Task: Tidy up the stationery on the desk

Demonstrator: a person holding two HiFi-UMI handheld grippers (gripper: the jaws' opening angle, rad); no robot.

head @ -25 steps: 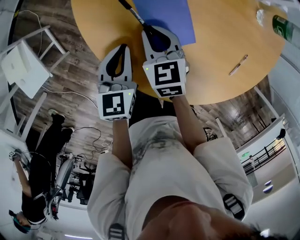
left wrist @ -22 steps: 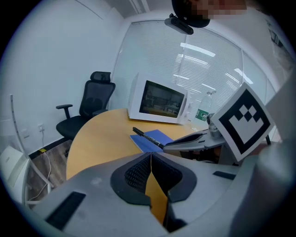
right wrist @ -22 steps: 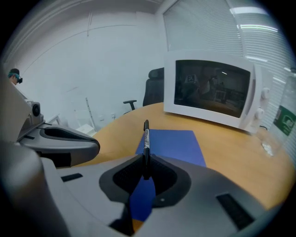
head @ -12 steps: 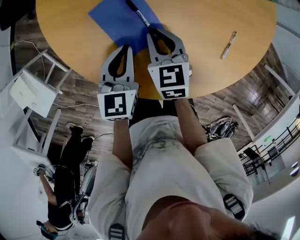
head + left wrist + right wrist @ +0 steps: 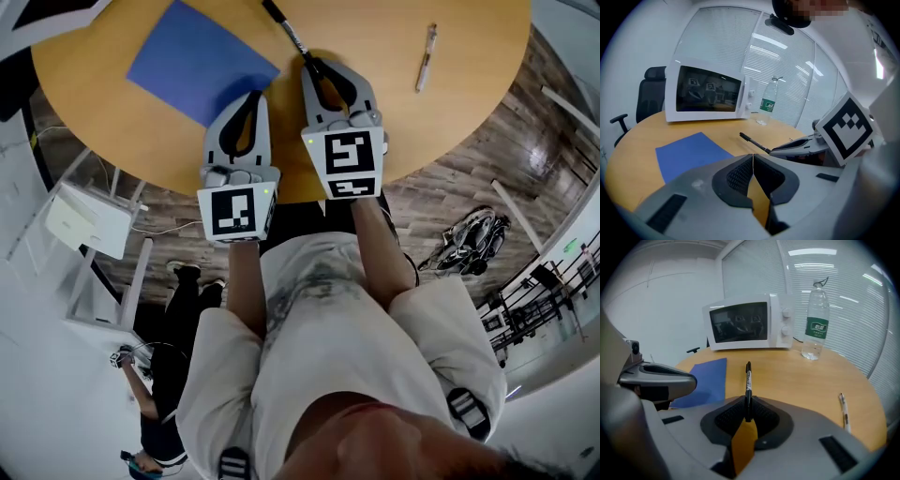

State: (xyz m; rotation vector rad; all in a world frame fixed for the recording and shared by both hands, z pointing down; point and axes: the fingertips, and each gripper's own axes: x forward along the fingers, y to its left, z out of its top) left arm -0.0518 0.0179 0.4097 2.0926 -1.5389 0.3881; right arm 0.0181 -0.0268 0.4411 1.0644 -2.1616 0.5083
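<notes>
In the head view, the scene has swung since a second ago. The blue sheet (image 5: pixel 197 61), which then lay under the right claw (image 5: pixel 314 64), now lies to the left of both claws. The silver pen (image 5: pixel 426 58) has shifted higher on the worktop (image 5: pixel 469 94), well apart at the right. The right claw keeps its grip on the black marker (image 5: pixel 286 30), so we judge the marker is being carried; no holder for it is in sight.

In the left gripper view, the left claw (image 5: pixel 753 157) has its jaws pressed together on nothing. Beyond it the marker juts from the right claw above bare wood, just beside the sheet. A microwave (image 5: pixel 705 96) and a water bottle (image 5: pixel 768 103) stand at the far edge.

In the right gripper view, the pads clamp the marker by its near end. It is a slim black barrel with pale print, pointing towards the microwave. The silver pen lies loose at the right, not yet collected.
</notes>
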